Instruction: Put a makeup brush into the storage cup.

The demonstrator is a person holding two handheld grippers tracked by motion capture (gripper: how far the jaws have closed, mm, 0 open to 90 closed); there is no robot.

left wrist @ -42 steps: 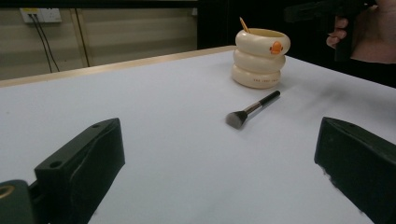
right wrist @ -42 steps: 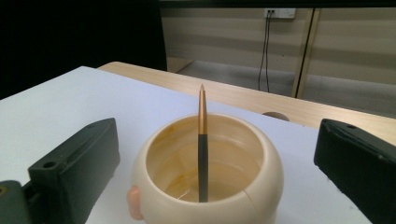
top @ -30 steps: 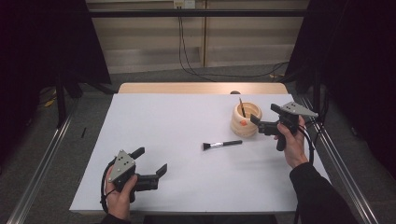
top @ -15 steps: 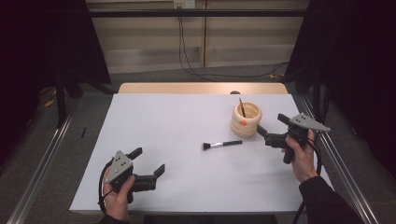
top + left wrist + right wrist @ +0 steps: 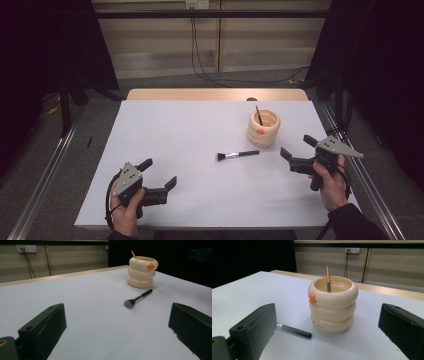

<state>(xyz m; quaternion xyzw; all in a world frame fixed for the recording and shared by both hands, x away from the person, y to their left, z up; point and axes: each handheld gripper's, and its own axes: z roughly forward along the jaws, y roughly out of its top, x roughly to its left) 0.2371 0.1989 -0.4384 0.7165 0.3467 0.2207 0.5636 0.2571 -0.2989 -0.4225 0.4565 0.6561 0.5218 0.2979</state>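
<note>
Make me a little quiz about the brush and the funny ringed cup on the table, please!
1. True or false: the makeup brush lies flat on the white table.
2. What stands inside the cream holder?
A. a slim brush handle
B. a spoon
C. nothing
3. Fill in: the jaws of the left gripper and the right gripper are both ____.

Key:
1. True; it lies beside the holder, apart from it.
2. A; the handle pokes above the rim.
3. Open, gripping nothing.
</note>
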